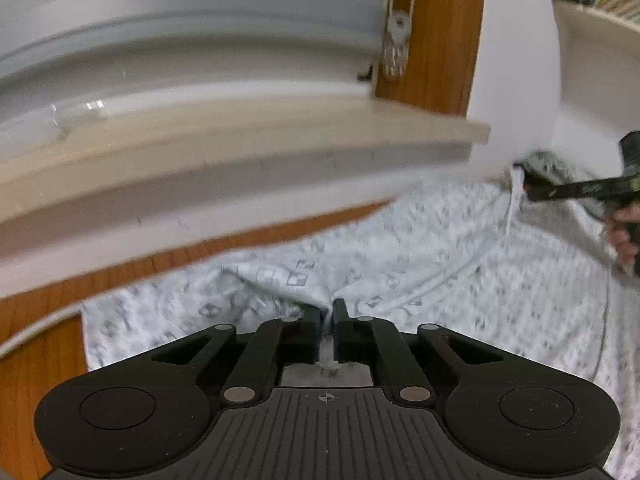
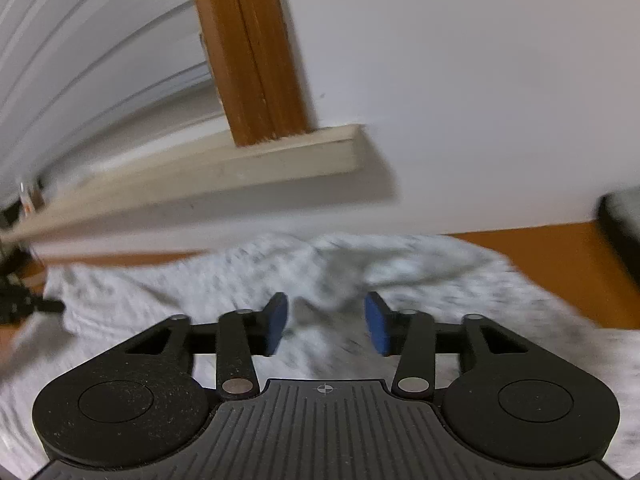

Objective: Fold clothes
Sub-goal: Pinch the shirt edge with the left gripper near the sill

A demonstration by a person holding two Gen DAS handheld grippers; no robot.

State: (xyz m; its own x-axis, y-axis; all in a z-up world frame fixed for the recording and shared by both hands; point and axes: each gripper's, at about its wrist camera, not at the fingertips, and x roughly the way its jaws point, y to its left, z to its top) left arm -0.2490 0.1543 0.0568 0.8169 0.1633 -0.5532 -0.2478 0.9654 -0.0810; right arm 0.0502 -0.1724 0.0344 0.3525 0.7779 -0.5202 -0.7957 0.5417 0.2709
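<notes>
A white garment with a small grey print (image 1: 400, 264) lies spread over a wooden table. My left gripper (image 1: 328, 312) is at its near edge, shut on a pinched fold of the cloth. At the far right of the left wrist view, a hand (image 1: 624, 232) holds my right gripper (image 1: 524, 184) over the garment's far corner, and a white cord (image 1: 514, 204) hangs by its tip. In the right wrist view, the right gripper (image 2: 326, 320) is open just above the rumpled garment (image 2: 200, 292). Its blue pads (image 2: 276, 324) are apart with nothing pinched between them.
A pale window sill (image 1: 240, 148) juts over the table's far side, with a wooden frame post (image 1: 432, 40) above it. Bare orange-brown tabletop shows at the left (image 1: 32, 360) and at the right (image 2: 540, 264). A dark object (image 2: 624, 224) sits at the far right.
</notes>
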